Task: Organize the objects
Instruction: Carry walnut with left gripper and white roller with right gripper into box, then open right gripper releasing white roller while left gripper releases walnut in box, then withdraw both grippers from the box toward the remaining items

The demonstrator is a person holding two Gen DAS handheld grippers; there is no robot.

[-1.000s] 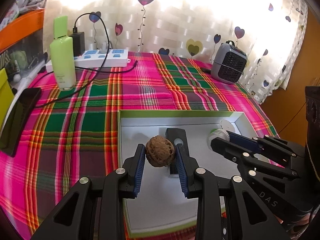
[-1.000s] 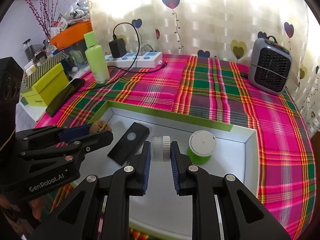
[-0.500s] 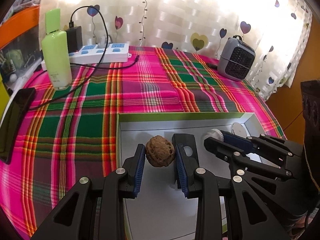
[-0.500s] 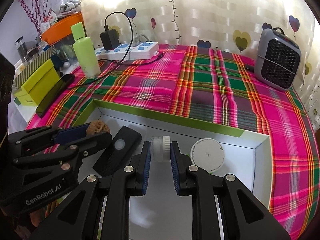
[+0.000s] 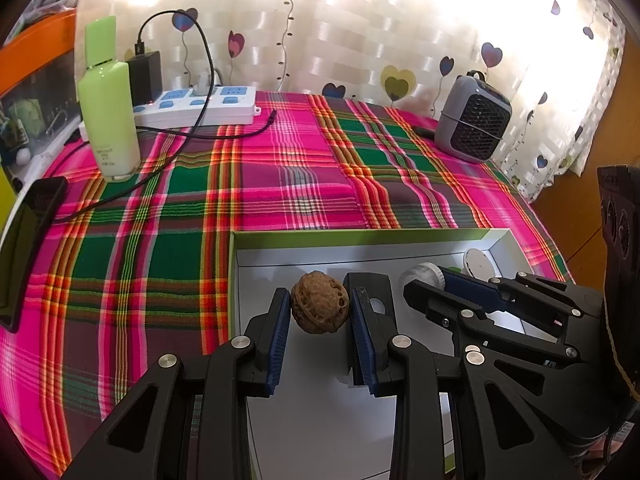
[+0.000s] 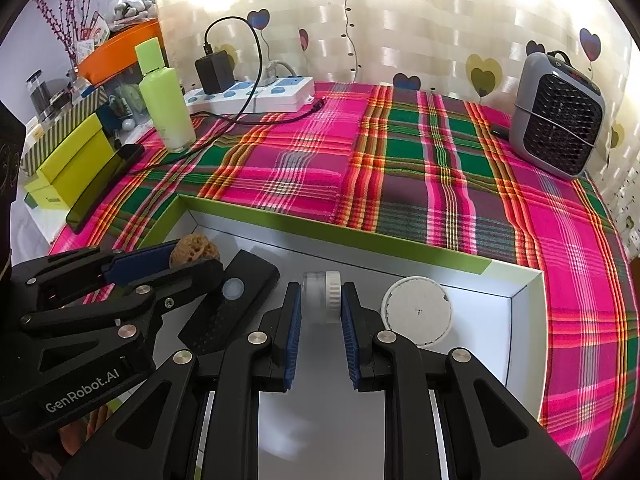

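Strong daylight pours through the heart-print curtain (image 5: 400, 40) at the back of both my views and blows its upper part out to white. The plaid cloth (image 6: 400, 184) is bright and saturated. Under my tongs I see soft shadows on the floor of the white tray (image 6: 520, 320). Fisheye bending curves the edges, with black corners. Focus is sharp; the clear jar (image 6: 322, 296) looks hazy.

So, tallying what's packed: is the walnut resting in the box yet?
No: the walnut is pinched in the left hand-held gripper, above the box.
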